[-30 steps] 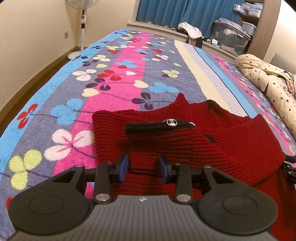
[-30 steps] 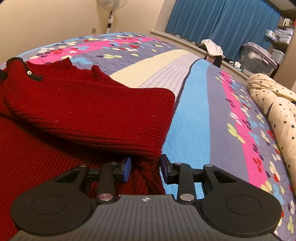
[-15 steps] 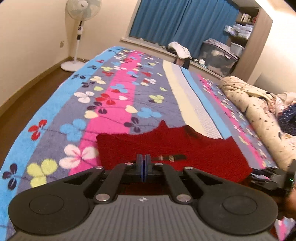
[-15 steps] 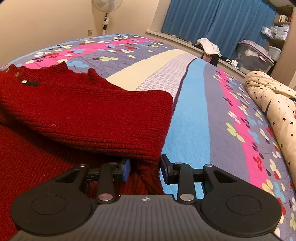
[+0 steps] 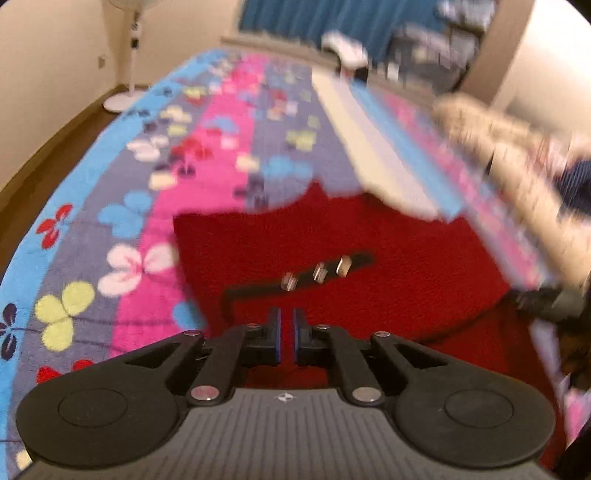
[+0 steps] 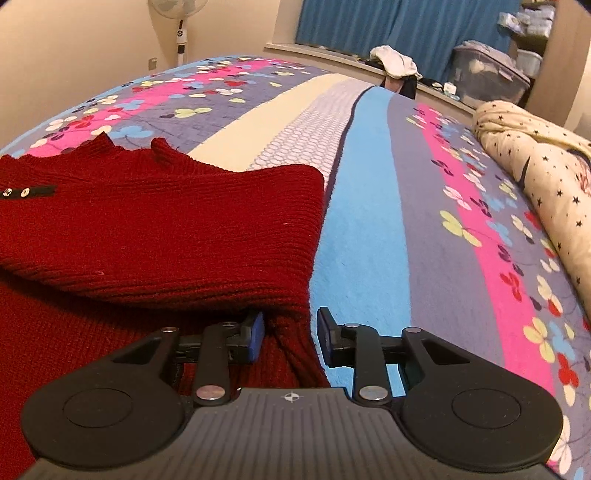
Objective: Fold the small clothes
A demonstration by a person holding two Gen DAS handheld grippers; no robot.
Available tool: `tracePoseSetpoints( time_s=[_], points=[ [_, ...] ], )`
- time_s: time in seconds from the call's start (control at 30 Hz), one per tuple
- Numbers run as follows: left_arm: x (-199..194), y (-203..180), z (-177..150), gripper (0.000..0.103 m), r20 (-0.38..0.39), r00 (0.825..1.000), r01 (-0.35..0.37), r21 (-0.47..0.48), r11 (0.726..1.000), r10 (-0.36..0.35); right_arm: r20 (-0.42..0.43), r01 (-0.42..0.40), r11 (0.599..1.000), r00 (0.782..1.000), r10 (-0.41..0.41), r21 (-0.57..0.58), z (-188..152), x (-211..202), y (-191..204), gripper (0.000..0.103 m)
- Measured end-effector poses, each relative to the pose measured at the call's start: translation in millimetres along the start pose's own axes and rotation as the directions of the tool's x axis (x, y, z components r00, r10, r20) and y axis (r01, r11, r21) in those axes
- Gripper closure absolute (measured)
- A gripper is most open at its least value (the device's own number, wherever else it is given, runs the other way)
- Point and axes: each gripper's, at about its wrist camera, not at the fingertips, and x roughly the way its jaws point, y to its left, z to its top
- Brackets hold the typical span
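Observation:
A red knit sweater [image 5: 369,258] with a black button strip [image 5: 317,273] lies on the flowered bedspread [image 5: 207,177]. My left gripper [image 5: 287,334] hovers above the sweater's near part, its jaws nearly shut with a thin gap and nothing between them; this view is blurred. In the right wrist view the sweater [image 6: 166,229] lies folded over, its right edge on the blue stripe. My right gripper [image 6: 290,334] is open, with a bunched fold of the sweater between its fingers.
A star-print cream quilt [image 6: 535,155] lies along the bed's right side. A standing fan [image 6: 177,22] is by the far left wall. Blue curtains, storage boxes [image 6: 487,70] and a pile of clothes [image 6: 395,62] are beyond the bed's far end.
My left gripper let go of the sweater, rose and closed, then opened a slit while moving fast. My right gripper stayed on the sweater's right edge and opened wider.

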Motion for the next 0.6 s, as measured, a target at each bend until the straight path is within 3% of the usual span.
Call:
tracePoseSetpoints(
  time_s=[0.03, 0.1, 0.27, 0.47, 0.6],
  points=[
    [12.3, -2.3, -3.7, 0.097, -0.058, 0.997, -0.042, 0.029, 0.999, 0.044, -0.008, 0.003, 1.000, 1.000, -0.003, -0.001, -0.8, 2.0, 0.3, 0.073],
    [14.9, -3.0, -5.5, 0.097, -0.061, 0.997, -0.051, 0.033, 0.998, 0.053, -0.016, 0.009, 1.000, 1.000, -0.010, -0.012, -1.7, 4.5, 2.1, 0.073],
    [-1.2, 2.9, -7.3, 0.095, -0.014, 1.000, -0.007, -0.022, 1.000, 0.007, 0.004, -0.020, 1.000, 1.000, 0.020, 0.004, -2.0, -2.7, -0.6, 0.072],
    [-21.1, -7.3, -20.2, 0.095, -0.002, 0.999, 0.044, 0.051, 0.998, -0.044, 0.054, -0.068, 0.996, 0.996, 0.065, 0.051, -9.6, -34.9, -8.2, 0.072],
    [-38.8, -20.1, -44.7, 0.095, -0.048, 0.992, 0.125, 0.138, 0.983, -0.119, 0.078, -0.079, 0.996, 0.994, 0.075, 0.040, -21.5, -63.3, -10.4, 0.072]
  ],
)
